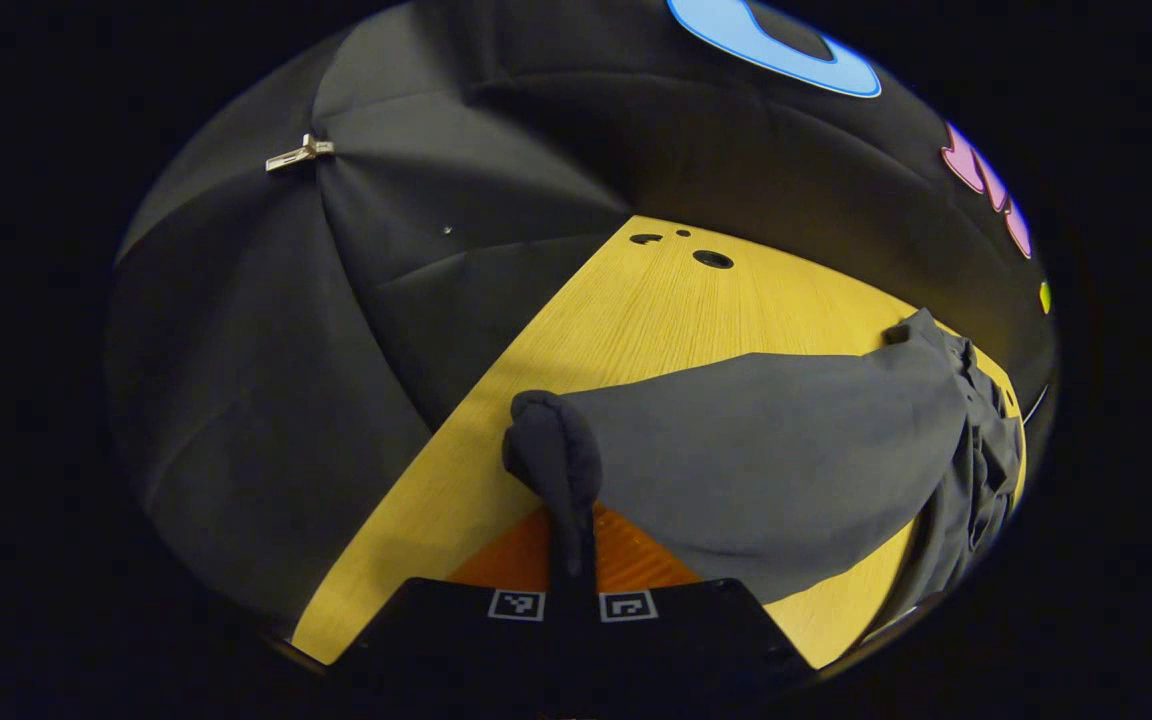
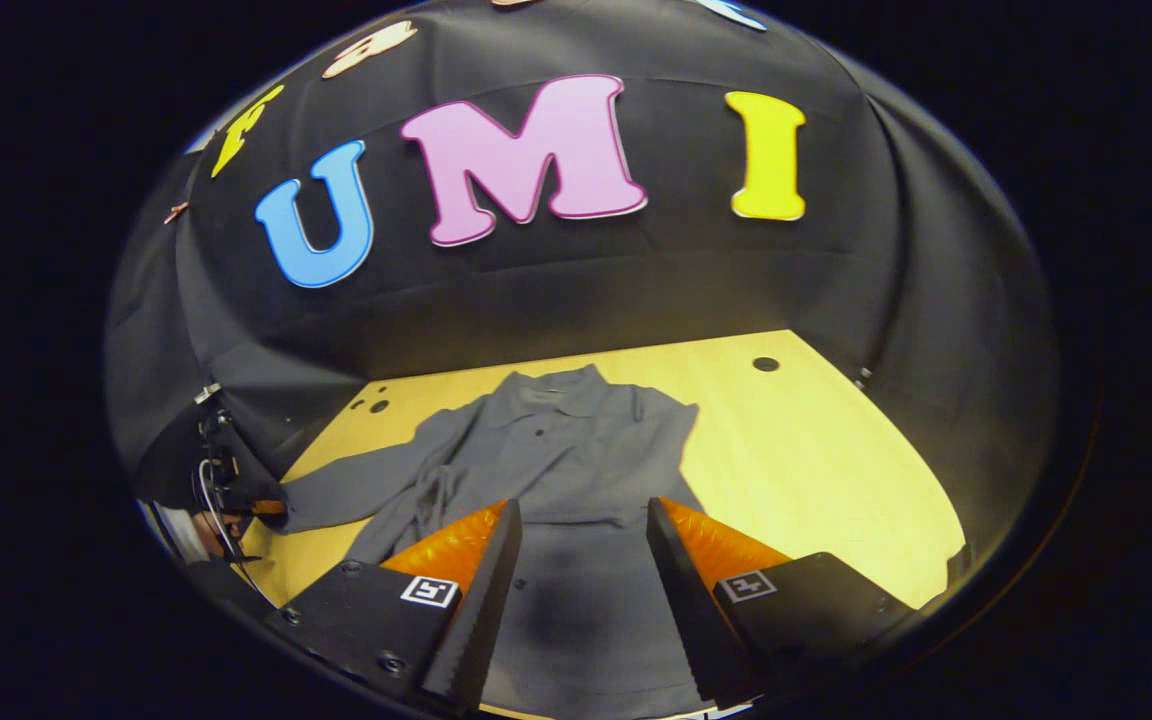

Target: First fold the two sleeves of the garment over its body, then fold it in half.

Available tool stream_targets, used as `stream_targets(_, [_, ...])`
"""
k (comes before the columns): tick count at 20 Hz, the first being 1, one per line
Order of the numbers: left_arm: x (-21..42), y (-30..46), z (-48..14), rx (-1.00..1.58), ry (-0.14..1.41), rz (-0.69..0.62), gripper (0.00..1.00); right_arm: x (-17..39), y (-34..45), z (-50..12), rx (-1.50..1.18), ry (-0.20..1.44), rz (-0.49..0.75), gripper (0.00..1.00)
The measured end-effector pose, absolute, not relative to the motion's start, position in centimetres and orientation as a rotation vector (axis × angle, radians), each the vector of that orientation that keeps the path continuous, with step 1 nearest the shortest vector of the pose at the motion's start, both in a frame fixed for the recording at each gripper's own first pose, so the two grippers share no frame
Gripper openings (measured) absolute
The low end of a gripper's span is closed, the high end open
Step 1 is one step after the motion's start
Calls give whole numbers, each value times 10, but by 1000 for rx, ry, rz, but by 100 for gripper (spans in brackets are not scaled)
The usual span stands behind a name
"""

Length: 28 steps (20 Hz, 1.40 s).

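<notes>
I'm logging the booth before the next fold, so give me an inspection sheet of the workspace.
Surface: wooden table, several round holes near its far edge.
Job's things: grey garment lying on the table, collar toward the wall; one sleeve stretched out sideways, its cuff in the left gripper.
Clutter: nothing seen.
Grippers: left gripper shut on the sleeve cuff; right gripper open above the garment's lower part.
Cables: thin cable by the left gripper in the right gripper view.
Surroundings: black cloth wall, metal clip on it.

One garment point(image 2: 576, 450), two grippers point(image 1: 572, 560) point(image 2: 576, 590)
</notes>
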<state>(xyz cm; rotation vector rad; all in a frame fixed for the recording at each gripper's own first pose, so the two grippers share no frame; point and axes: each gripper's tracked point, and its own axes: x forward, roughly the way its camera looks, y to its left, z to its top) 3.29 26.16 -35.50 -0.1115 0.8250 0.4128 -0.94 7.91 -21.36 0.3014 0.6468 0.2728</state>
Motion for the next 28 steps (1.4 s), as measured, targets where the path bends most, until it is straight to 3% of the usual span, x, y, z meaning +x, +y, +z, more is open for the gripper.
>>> stream_targets(5, [40, 231, -315, -144, 721, 402, 6, -6, 32, -224, 312, 648, 219, 79])
stream_targets(15, [98, 62, -197, -59, 513, 110, 5, 12, -10, -249, 314, 662, 216, 79])
stream_targets(28, [132, -165, -219, -24, 539, -204, 5, 21, -81, -283, 365, 686, 147, 79])
